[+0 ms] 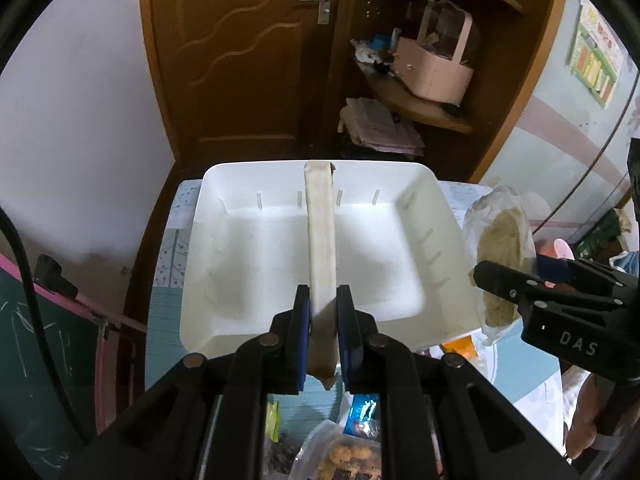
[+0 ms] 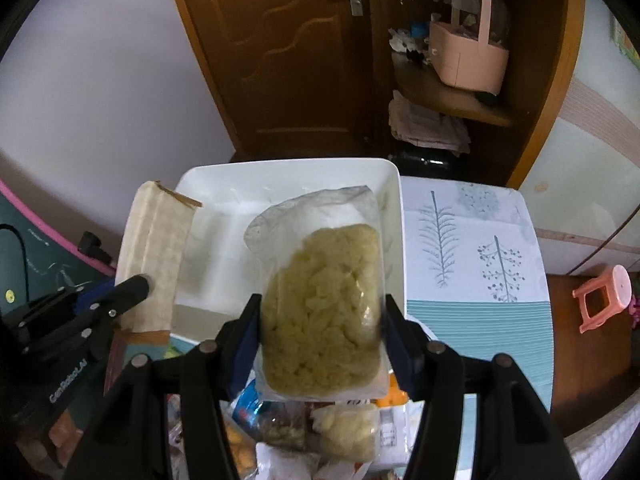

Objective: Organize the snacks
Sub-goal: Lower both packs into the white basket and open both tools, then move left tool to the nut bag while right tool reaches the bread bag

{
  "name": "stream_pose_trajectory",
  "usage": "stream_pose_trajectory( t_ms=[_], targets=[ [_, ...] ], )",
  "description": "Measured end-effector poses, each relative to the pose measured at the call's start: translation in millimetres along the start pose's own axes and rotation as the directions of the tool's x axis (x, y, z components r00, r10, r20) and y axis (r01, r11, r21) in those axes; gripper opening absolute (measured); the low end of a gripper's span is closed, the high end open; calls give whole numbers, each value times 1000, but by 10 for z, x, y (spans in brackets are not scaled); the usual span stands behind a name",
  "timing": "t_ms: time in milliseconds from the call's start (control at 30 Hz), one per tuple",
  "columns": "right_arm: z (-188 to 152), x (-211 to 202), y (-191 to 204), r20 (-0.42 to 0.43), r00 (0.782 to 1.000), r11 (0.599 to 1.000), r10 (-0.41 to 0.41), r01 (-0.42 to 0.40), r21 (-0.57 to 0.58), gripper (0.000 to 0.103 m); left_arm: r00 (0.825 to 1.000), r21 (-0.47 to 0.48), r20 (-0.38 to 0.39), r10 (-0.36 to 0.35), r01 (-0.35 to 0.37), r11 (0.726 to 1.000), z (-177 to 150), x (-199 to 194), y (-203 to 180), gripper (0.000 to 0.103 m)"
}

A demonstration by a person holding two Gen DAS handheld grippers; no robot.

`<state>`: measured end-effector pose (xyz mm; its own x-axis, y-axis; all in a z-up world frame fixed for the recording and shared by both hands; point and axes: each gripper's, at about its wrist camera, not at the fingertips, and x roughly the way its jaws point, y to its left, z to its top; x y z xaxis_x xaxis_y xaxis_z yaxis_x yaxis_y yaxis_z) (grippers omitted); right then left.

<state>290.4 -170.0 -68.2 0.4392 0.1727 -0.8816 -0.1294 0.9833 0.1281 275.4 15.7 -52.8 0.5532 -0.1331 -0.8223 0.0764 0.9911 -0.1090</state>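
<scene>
A white plastic bin (image 1: 224, 280) stands on the table with nothing resting on its floor; it also shows in the right wrist view (image 2: 224, 240). My left gripper (image 1: 323, 300) is shut on a long flat beige snack packet (image 1: 320, 232) and holds it edge-on above the bin's middle; the packet shows from the side in the right wrist view (image 2: 154, 256). My right gripper (image 2: 322, 312) is shut on a clear bag of yellowish puffed snacks (image 2: 324, 296) and holds it over the bin's right part. The bag shows at the bin's right edge in the left wrist view (image 1: 502, 248).
Several loose snack bags (image 2: 320, 432) lie on the table below the grippers, near the bin's front edge. The tablecloth with tree prints (image 2: 472, 256) lies to the right. A wooden door (image 1: 248, 60), shelves and a pink basket (image 1: 434, 68) stand behind. A pink stool (image 2: 604, 300) stands right.
</scene>
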Motion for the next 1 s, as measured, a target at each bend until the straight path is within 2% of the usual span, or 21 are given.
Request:
stream_pose_trajectory(
  t_ms=[133,167,200,233,267,300,400,500,767,1000],
  targets=[
    [14,95,-26,-16,1000,1000,-4,4,12,58,1000,-5,14,27,-27,1000,67,52,-5,13],
    [19,110,-28,-17,1000,1000,-3,3,13,58,999,-8,17,34,-34,999,82,56,-7,24],
    [31,124,-38,-18,1000,1000,4,-3,11,58,999,-15,22,40,-40,999,94,56,-7,43],
    [33,131,-38,-21,1000,1000,9,-9,11,58,998,-23,26,50,-49,999,104,55,-5,56],
    [38,142,-43,-25,1000,1000,11,-11,13,59,998,-31,31,63,-63,998,112,52,-3,80],
    [36,144,-43,-27,1000,1000,15,-15,16,61,996,-38,41,77,-76,996,109,32,-1,92],
    [19,154,-49,-32,999,1000,21,-20,21,71,994,-43,46,103,-101,994,103,1,-10,93],
    [-24,120,-59,-21,1000,1000,17,-16,26,75,994,-42,11,113,-112,993,74,24,-2,93],
    [-140,-35,-156,2,999,995,40,-41,86,75,994,-47,6,113,-112,993,-25,-111,-33,94],
    [-339,-341,-164,48,998,994,43,-48,97,75,995,-29,17,95,-95,995,-144,-377,-114,94]
  ],
)
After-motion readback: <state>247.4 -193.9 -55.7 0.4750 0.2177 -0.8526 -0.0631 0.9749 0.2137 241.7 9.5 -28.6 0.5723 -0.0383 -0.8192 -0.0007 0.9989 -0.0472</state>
